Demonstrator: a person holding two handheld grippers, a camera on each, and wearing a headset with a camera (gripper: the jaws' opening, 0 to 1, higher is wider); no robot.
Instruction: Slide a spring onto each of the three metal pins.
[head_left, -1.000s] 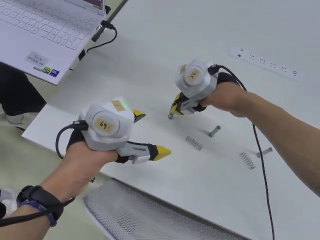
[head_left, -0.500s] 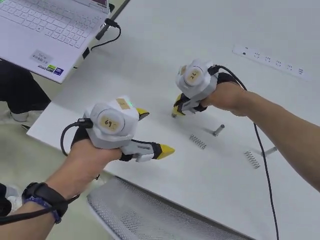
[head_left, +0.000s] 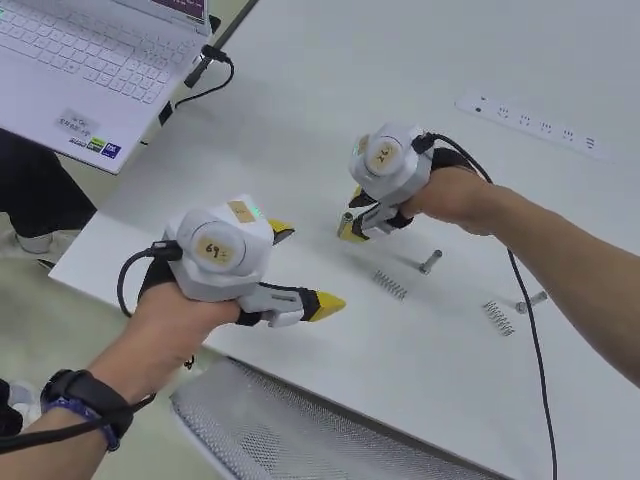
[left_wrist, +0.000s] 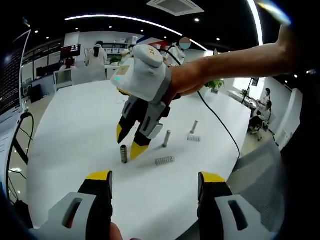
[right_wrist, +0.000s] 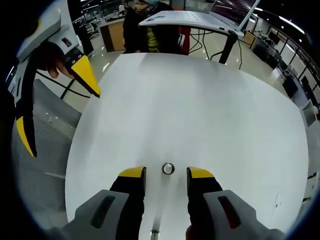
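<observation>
The right gripper (right_wrist: 167, 172) is hanging open over a pin (right_wrist: 168, 168), with 1 jaw on each side of the pin and neither jaw squeezing it. This pin is standing up on the table (head_left: 300, 120). In the left gripper view it is looking dark and ridged, so a spring may already be sitting on it, but it is too small to be sure. The left gripper (left_wrist: 156, 176) is hanging open too, holding nothing, near the front edge of the table. 2 more pins are showing further along, the middle pin (head_left: 430, 262) and the far pin (head_left: 530, 299), and both are looking bare. A loose spring (head_left: 389, 285) is lying flat just beside the middle pin, and a second spring (head_left: 495, 318) is lying just beside the far pin. I am guessing the pins are hard, smooth and light, so they are likely going to tip over or slip if bumped. Holding a pin low down is looking best, because that is leaving the top free. The springs are probably very light and squashy, so a hard pinch is risking bending one or making it pop away. A soft pinch across the middle of the coil is looking right, with 1 open end pointing at the pin top.
</observation>
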